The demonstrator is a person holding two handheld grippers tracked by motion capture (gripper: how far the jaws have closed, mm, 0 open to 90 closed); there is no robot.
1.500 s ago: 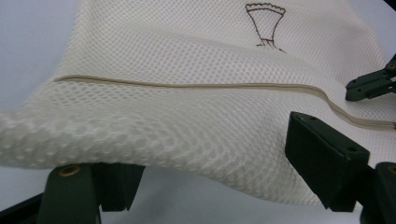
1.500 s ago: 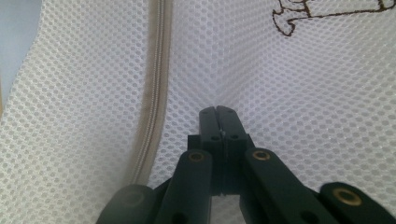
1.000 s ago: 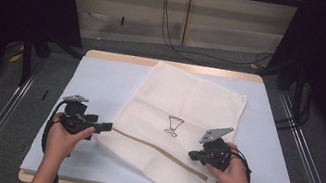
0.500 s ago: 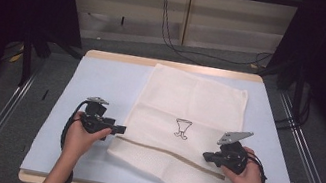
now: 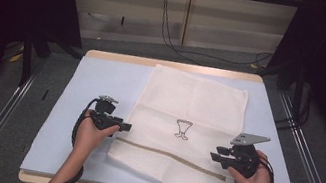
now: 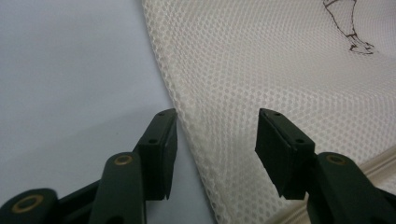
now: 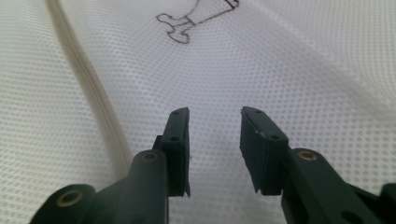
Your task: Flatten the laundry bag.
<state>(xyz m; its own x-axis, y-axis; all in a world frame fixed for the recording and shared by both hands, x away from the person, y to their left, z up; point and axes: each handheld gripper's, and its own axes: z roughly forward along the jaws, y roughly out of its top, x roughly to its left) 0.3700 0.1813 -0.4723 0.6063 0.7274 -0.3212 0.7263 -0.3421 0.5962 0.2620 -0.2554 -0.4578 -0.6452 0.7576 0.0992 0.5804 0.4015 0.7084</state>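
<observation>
A cream mesh bag (image 5: 194,102) with a small goblet drawing (image 5: 183,128) lies flat on the pale blue table (image 5: 97,80), its near end folded along a seam. My left gripper (image 5: 127,127) sits at the bag's left edge. In the left gripper view the mesh edge (image 6: 187,116) runs between the jaws (image 6: 215,140), which have just been closing, and the pads stand clear of it. My right gripper (image 5: 213,156) hovers over the bag's near right part. Its jaws (image 7: 214,135) have just been opening and stand apart above the mesh (image 7: 280,60), gripping nothing.
The table's wooden rim (image 5: 170,65) runs along the far side and the front. Metal rails (image 5: 5,109) flank the table on both sides. Black cables (image 5: 172,27) trail on the floor behind it. Bare blue surface lies to the left of the bag.
Both hands moved to the right. The bag's near end shifted right with the right gripper and lies straighter. The right jaws have let go of the mesh; the left jaws have narrowed.
</observation>
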